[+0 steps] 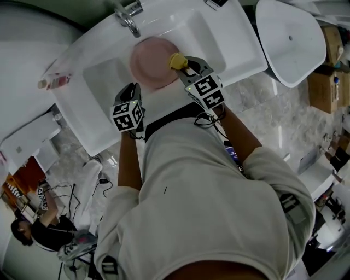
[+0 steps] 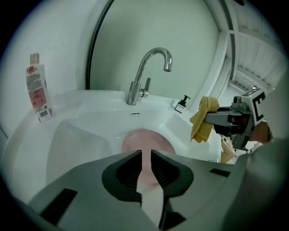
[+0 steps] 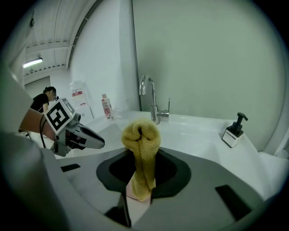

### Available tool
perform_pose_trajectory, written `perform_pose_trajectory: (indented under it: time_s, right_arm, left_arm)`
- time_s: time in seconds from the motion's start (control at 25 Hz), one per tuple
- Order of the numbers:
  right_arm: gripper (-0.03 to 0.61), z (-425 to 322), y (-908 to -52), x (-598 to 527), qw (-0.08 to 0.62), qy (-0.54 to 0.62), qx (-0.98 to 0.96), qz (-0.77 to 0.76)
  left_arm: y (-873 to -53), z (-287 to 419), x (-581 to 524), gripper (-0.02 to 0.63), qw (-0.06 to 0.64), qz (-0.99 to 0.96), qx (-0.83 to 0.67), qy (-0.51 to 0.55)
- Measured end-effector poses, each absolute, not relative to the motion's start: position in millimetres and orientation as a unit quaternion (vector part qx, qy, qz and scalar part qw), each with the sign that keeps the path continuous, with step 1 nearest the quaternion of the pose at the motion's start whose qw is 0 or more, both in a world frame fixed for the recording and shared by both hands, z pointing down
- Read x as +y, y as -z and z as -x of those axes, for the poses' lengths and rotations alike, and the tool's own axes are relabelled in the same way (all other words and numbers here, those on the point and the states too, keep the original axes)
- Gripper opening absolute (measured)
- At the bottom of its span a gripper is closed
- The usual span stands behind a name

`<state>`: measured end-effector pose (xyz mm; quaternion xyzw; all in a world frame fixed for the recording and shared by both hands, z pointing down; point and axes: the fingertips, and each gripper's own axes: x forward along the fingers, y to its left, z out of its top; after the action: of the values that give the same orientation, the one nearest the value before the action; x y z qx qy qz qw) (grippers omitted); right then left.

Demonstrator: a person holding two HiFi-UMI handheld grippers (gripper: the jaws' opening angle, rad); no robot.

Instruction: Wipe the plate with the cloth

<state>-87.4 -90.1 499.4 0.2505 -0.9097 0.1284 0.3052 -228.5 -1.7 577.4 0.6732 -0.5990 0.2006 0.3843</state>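
A pink plate [image 1: 149,59] lies in the white sink's basin [image 1: 104,74], below the tap. My left gripper [image 1: 134,87] reaches over the sink's near rim to the plate's near-left edge. In the left gripper view the jaws stand almost closed, with the plate [image 2: 146,140] and its rim in the narrow gap of the left gripper [image 2: 146,158]. My right gripper [image 1: 184,63] is shut on a folded yellow cloth [image 1: 176,60] held over the plate's right edge. The cloth [image 3: 141,135] bulges up out of the right gripper [image 3: 139,182] and hangs [image 2: 201,118] in the air.
A chrome tap [image 1: 128,16] stands at the sink's back. A red-labelled bottle [image 1: 53,82] lies on the left ledge and a soap dispenser [image 3: 235,131] sits on the right ledge. Another white basin [image 1: 290,38] stands to the right. A person [image 1: 27,229] is at the lower left.
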Motion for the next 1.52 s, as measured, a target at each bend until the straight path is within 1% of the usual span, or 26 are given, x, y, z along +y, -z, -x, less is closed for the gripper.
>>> perform_pose_trajectory:
  time_s: [0.24,0.4,0.52,0.92,1.28,1.52]
  right_arm:
    - [0.084,96.8,-558.1,-102.9,0.342,-0.159,-0.908,-0.185]
    - [0.084,106.0,-584.0,-103.9,0.364,-0.164,-0.906,-0.14]
    - [0.084,111.5,-601.6,-100.9,0.376,-0.165,-0.905,-0.111]
    - [0.084,115.1,-623.3,-108.2,0.392,-0.172,-0.9,-0.086]
    - [0.084,104.8,-628.4,-124.1,0.396,-0.193,-0.892,-0.103]
    - [0.084,98.7,-632.7,-136.9,0.392,-0.221,-0.884,-0.124]
  left_arm:
    - [-624.0,229.9,-11.5,0.074,0.441,-0.629,-0.604,-0.213]
    - [-650.3,239.5,-19.5,0.074,0.466,-0.601,-0.61,-0.221]
    - [-670.5,247.9,-22.5,0.074,0.491,-0.574,-0.621,-0.208]
    - [-706.8,254.5,-24.3,0.075,0.552,-0.529,-0.621,-0.171]
    - [-725.6,248.1,-26.2,0.071,0.576,-0.518,-0.61,-0.165]
    - [-713.5,245.4,-33.5,0.06,0.556,-0.541,-0.608,-0.169]
